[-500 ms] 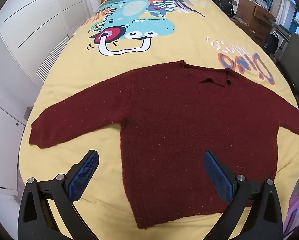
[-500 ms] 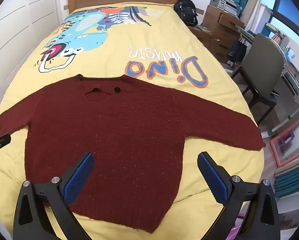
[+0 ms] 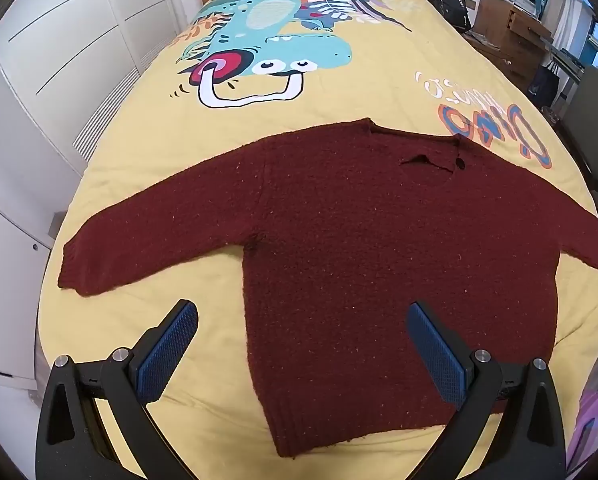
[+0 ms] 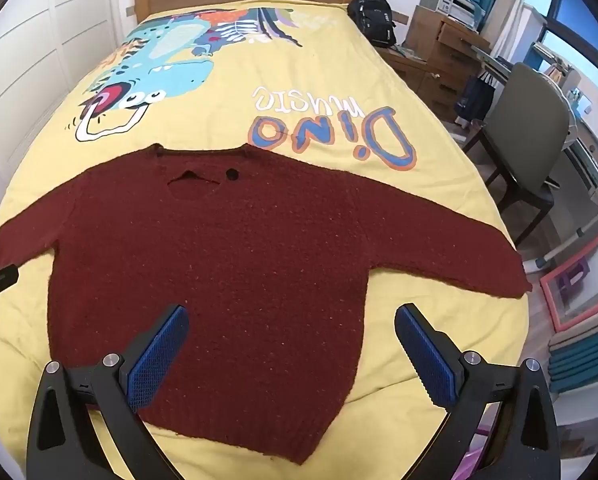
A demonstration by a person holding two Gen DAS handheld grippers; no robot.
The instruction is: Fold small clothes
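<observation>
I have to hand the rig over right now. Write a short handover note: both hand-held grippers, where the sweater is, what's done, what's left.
Left hand-held gripper: open, empty, above the sweater's hem, left side.
Right hand-held gripper: open, empty, above the hem, right side.
Dark red sweater: flat on the yellow dinosaur bedspread, both sleeves spread out, neckline toward the headboard.
Done: sweater laid out; no fold visible.
Left: all the folding, probably the sleeves first, then the body.

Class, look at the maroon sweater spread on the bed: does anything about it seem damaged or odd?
Yes. The sweater has a ragged tear just below its neckline, and a small round dark spot beside it, either a hole or a button. Otherwise it lies flat on the yellow bedspread.
</observation>
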